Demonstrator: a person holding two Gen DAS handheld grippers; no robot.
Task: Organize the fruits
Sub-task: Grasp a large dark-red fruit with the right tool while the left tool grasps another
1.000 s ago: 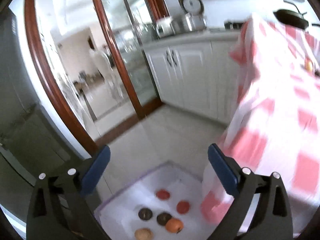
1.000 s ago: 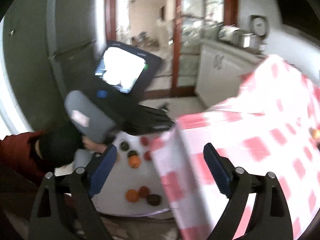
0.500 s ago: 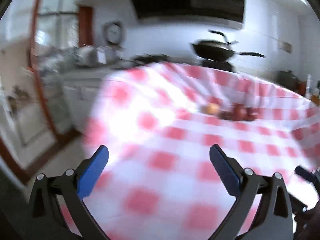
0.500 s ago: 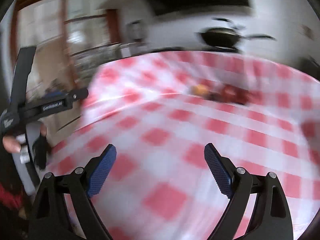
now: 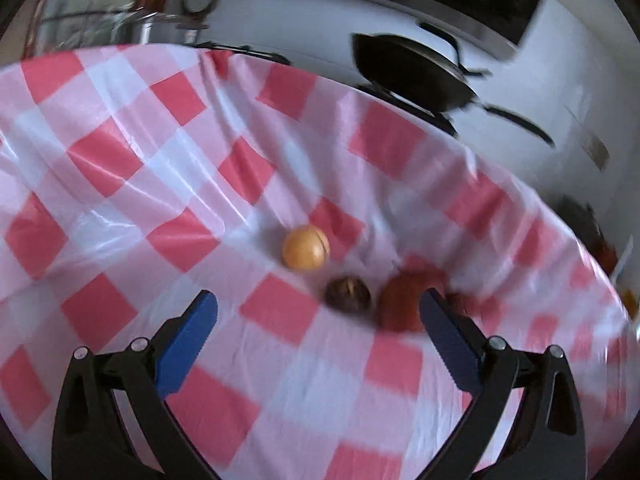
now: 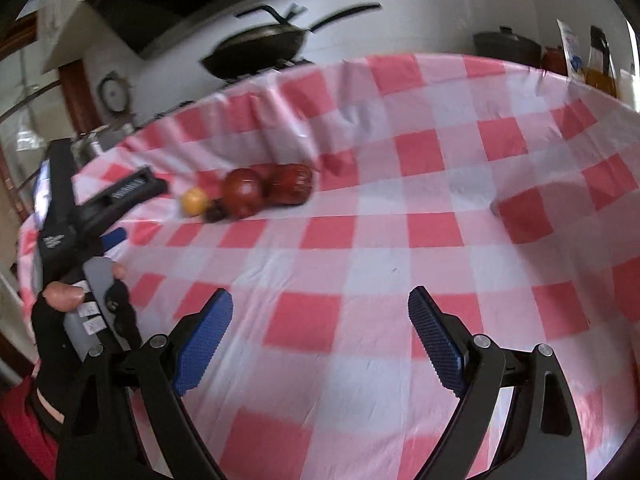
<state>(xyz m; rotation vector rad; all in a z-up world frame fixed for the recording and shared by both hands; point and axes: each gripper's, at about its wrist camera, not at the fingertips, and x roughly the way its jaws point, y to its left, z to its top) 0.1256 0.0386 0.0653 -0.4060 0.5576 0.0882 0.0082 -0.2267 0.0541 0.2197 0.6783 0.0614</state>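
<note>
Fruit clustered on the counter's red-and-white checked plastic cloth (image 6: 360, 264) — round orange fruit (image 5: 306, 247), small dark brown fruit (image 5: 347, 294) just beside it, blurred red apples (image 6: 266, 190) touching. Left gripper (image 5: 318, 330) near the cluster, jaws wide, nothing between them. Right gripper (image 6: 320, 338) well apart from the fruit, jaws wide too — empty. Black wok (image 6: 260, 48) behind. Gloved hand (image 6: 72, 320) on the left grip.

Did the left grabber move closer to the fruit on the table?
Yes. The left gripper has swung from the floor to the checked tablecloth, and the yellow fruit now looks nearer its fingers than half a second ago.
</note>
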